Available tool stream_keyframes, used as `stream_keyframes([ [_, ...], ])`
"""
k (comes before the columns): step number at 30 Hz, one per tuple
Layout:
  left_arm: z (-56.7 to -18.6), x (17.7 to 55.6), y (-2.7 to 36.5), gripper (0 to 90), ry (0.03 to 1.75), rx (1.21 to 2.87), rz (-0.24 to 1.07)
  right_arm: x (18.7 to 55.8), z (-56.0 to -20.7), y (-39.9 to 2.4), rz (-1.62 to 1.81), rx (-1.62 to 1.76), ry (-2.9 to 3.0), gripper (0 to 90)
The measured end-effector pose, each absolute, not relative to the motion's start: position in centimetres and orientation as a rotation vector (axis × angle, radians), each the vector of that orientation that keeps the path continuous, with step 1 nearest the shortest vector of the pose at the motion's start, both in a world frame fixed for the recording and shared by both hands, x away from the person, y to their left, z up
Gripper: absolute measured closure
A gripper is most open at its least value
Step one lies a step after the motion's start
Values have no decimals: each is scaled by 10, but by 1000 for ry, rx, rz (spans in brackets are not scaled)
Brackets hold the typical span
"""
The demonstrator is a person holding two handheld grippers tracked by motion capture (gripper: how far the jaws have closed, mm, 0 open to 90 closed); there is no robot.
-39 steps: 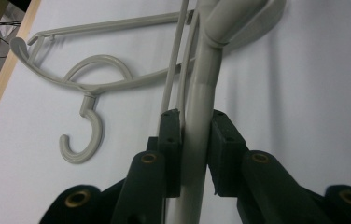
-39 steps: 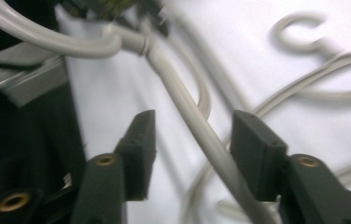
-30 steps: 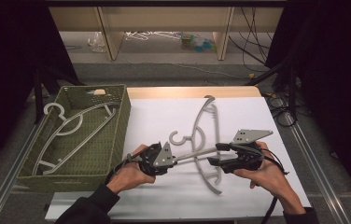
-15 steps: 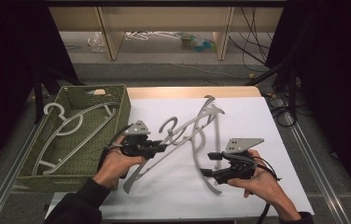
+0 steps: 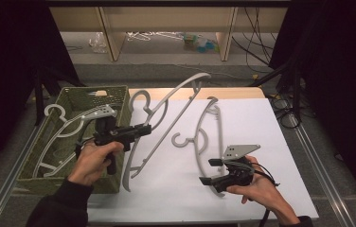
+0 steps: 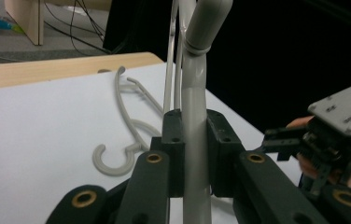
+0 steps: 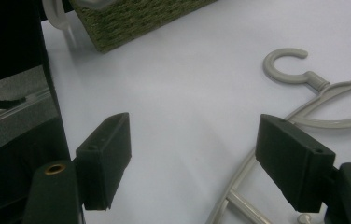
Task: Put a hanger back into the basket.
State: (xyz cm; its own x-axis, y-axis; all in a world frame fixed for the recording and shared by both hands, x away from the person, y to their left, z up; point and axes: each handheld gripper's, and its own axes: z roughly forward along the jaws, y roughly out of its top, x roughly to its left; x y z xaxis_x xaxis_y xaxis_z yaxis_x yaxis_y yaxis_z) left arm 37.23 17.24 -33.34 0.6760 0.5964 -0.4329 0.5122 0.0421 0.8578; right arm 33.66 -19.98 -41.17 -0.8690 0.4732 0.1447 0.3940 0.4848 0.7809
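Note:
My left gripper [image 5: 144,128] is shut on the bar of a grey plastic hanger [image 5: 176,101]. It holds the hanger tilted in the air beside the green basket [image 5: 74,94]. In the left gripper view the jaws clamp that hanger's bar [image 6: 194,140]. A second grey hanger [image 5: 211,137] lies flat on the white sheet. My right gripper [image 5: 208,171] is at its near end, and its jaws have just been opening. In the right gripper view the gripper [image 7: 192,158] stands open. The flat hanger [image 7: 313,107] runs under the gap, touched by neither pad.
A third grey hanger [image 5: 67,125] lies inside the basket at the left. The white sheet [image 5: 261,123] covers most of the table. Shelving and cables stand beyond the far edge. The right gripper [image 6: 337,135] appears at the right of the left gripper view.
My left gripper has lifted its hanger up and leftward toward the basket. The right gripper's jaws have spread wider and it has dropped slightly toward the table's front.

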Motion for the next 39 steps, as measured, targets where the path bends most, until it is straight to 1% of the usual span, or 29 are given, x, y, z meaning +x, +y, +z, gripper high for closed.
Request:
stream_keyframes([
  [8,-315,370,204,790,946,1507,87,338,-413,-201,1346,778,2625,276],
  [10,-308,369,219,790,957,1466,88,338,-415,-201,1338,791,2628,275],
  [16,-294,370,255,790,1015,1436,170,339,-418,-200,1327,804,2639,266],
  [21,-290,376,287,790,1089,1431,248,339,-419,-200,1320,794,2637,266],
  [24,-290,380,306,790,1115,1447,305,340,-419,-200,1315,801,2641,266],
  [27,-291,381,322,790,1130,1444,329,340,-419,-200,1314,808,2644,266],
  [32,-296,383,341,790,1107,1463,370,341,-420,-199,1307,801,2651,266],
  [35,-302,383,350,790,1093,1511,408,341,-420,-199,1305,793,2650,266],
  [39,-312,384,364,789,1082,1574,408,341,-420,-198,1306,794,2654,266],
])
